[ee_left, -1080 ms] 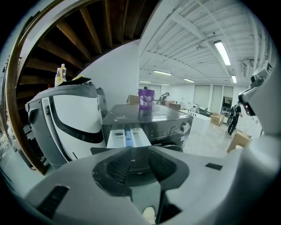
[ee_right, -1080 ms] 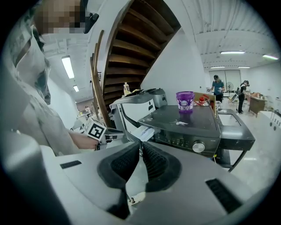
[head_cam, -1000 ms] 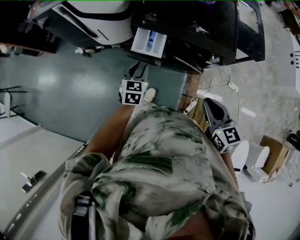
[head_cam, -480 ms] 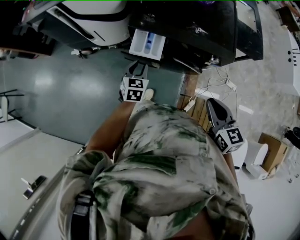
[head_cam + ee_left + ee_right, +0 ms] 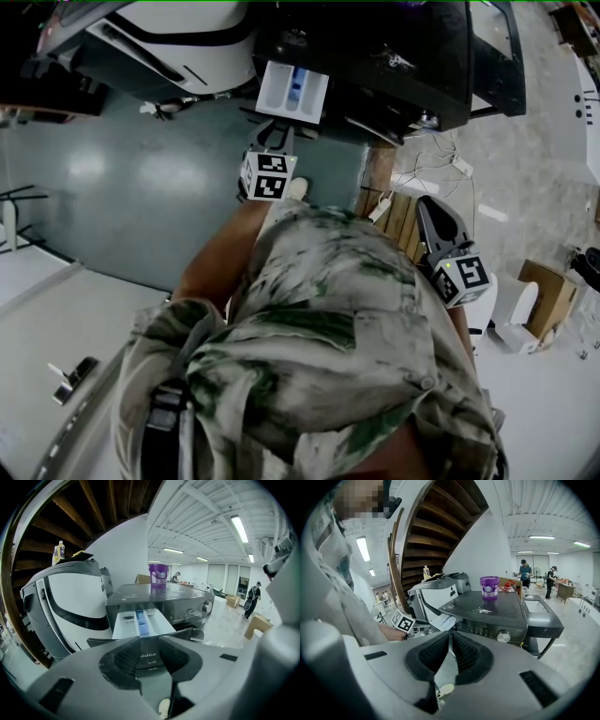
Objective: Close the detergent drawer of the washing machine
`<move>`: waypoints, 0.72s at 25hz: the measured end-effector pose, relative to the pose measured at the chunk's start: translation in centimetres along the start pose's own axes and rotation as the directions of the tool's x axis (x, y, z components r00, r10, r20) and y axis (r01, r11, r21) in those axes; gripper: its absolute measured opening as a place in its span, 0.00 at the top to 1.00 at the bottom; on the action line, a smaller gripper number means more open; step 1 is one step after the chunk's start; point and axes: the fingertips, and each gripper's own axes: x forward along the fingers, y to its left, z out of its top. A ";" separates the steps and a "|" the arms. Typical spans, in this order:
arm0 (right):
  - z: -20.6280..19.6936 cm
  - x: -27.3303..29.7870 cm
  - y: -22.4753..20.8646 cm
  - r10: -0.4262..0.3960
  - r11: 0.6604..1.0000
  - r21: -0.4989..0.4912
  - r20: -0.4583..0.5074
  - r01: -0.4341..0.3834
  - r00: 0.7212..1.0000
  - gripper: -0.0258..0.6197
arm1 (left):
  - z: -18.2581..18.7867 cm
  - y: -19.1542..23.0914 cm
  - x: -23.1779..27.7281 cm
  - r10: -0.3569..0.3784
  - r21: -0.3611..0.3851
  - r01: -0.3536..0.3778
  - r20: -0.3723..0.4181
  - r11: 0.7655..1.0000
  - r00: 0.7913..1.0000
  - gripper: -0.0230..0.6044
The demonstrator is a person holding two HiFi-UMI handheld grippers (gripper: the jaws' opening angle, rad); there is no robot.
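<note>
My left claw (image 5: pixel 149 643), jaws just opened wide and empty, hangs just before the white plastic detergent drawer (image 5: pixel 123 625), pulled out of the dark grey washing machine (image 5: pixel 187 603), right claw (image 5: pixel 450 641) closed on nothing, so the whole push remains.

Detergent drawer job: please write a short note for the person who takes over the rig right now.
Left gripper: jaws have just been opening, nothing between them; it points at the front of the detergent drawer.
Right gripper: shut, empty, held off to the side.
Drawer: pulled out of the washing machine.
Done: nothing yet.
To do: push the drawer fully in.
</note>
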 end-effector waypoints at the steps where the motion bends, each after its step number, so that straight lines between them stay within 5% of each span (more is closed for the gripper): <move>1: 0.0 0.0 -0.1 -0.003 1.000 0.002 0.001 0.003 1.000 0.89 | 0.0 0.0 0.0 0.002 0.002 -0.002 0.000 1.000 1.000 0.76; 18: 0.0 1.0 -0.9 -0.014 1.000 0.020 -0.002 0.014 1.000 0.89 | 0.3 0.3 0.6 0.019 0.008 -0.019 0.003 1.000 1.000 0.76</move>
